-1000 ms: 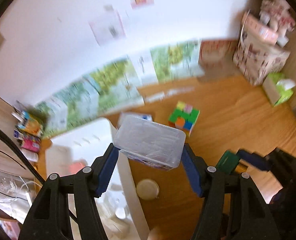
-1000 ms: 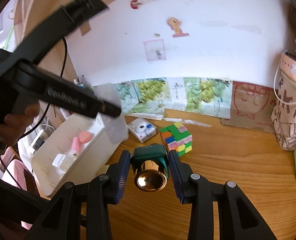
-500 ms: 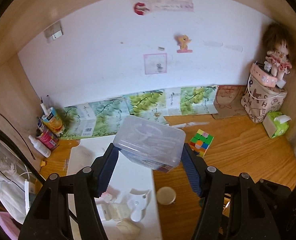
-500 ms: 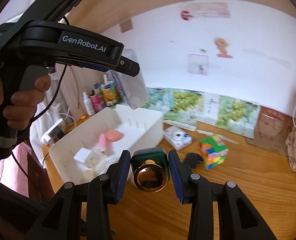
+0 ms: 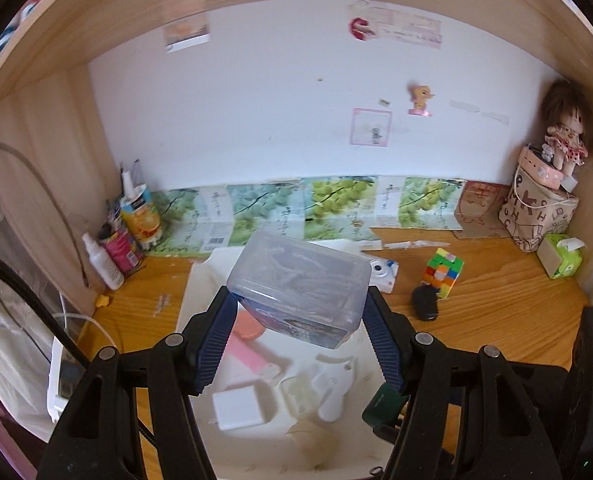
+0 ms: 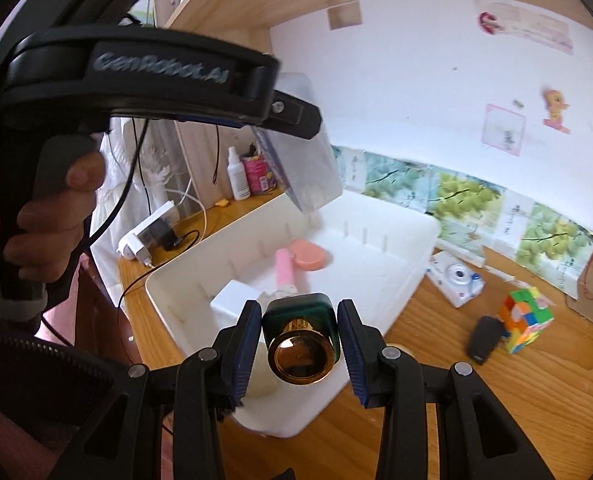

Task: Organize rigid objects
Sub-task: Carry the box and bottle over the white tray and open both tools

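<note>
My left gripper [image 5: 298,298] is shut on a clear lidded plastic box [image 5: 296,276] and holds it in the air above the white bin [image 5: 188,292]. From the right wrist view the same box [image 6: 308,176] hangs over the bin's far left side. My right gripper [image 6: 299,316] is shut on a dark green bottle [image 6: 296,305] with a gold cap [image 6: 300,356], above the bin's near corner [image 6: 288,428]. Inside the bin lie a pink round case [image 6: 308,254], a pink tube [image 6: 284,268] and a white cube-shaped block [image 6: 232,296].
On the wooden desk right of the bin lie a white instant camera [image 5: 382,276], a colour cube [image 5: 443,272] and a small black object [image 5: 424,302]. Bottles [image 5: 132,224] stand at the back left, a tissue pack [image 5: 560,256] and patterned bag [image 5: 536,212] at the right. A plug and cables [image 6: 144,236] lie left of the bin.
Both grippers have swung left, from beside the colour cube to above the white bin, each still holding its object. Both have rolled somewhat.
</note>
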The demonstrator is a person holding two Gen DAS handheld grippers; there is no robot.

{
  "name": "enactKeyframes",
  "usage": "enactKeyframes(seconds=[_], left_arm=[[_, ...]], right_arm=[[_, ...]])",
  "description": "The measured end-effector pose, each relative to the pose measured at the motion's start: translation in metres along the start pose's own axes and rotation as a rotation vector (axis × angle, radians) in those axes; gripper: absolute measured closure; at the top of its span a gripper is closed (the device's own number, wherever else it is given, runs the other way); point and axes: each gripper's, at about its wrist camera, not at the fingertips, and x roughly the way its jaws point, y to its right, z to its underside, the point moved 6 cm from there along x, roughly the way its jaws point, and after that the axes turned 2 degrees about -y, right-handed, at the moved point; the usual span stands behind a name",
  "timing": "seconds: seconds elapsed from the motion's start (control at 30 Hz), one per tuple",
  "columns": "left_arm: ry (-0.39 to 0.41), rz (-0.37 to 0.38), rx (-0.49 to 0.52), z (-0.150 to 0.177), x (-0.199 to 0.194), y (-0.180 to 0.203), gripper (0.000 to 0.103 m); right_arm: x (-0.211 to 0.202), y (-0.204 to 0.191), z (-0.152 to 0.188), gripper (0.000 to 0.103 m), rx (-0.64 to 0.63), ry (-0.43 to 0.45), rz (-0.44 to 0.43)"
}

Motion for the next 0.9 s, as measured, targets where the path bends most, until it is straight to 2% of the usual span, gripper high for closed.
enactKeyframes(seconds=[0.07,0.17,0.27,0.33,0.53,0.57,0.67,0.8,0.9], left_arm=[[-0.019,0.009,0.013,0.012,0.004,-0.009,0.035],[-0.082,-0.019,0.027,0.03,0.015,-0.024,0.035],[-0.145,-0.034,0.011,0.045,0.026,-0.042,0.035],[-0.181,-0.017,-0.015,0.054,0.03,-0.054,0.035],[-0.22,-0.02,-0.011,0.069,0.037,-0.071,0.034],[-0.22,-0.024,-0.007,0.071,0.037,-0.073,0.033],[-0.214,-0.028,-0.001,0.073,0.035,-0.078,0.023],[-0.216,-0.017,-0.011,0.073,0.034,-0.08,0.023],[-0.19,-0.049,-0.011,0.07,0.031,-0.081,0.023]], right_arm=[[0.008,-0.008,-0.001,0.063,0.0,-0.017,0.003],[0.019,-0.017,-0.002,0.063,0.007,-0.034,0.014],[0.03,-0.026,-0.004,0.063,0.025,-0.04,0.016],[0.036,-0.032,-0.005,0.063,0.036,-0.042,0.018],[0.052,-0.049,-0.007,0.062,0.076,-0.024,0.039],[0.055,-0.051,-0.007,0.06,0.085,-0.023,0.042],[0.06,-0.054,-0.005,0.047,0.108,-0.017,0.055],[0.061,-0.052,-0.005,0.034,0.138,-0.006,0.075],[0.059,-0.05,-0.005,0.031,0.149,0.003,0.091]])
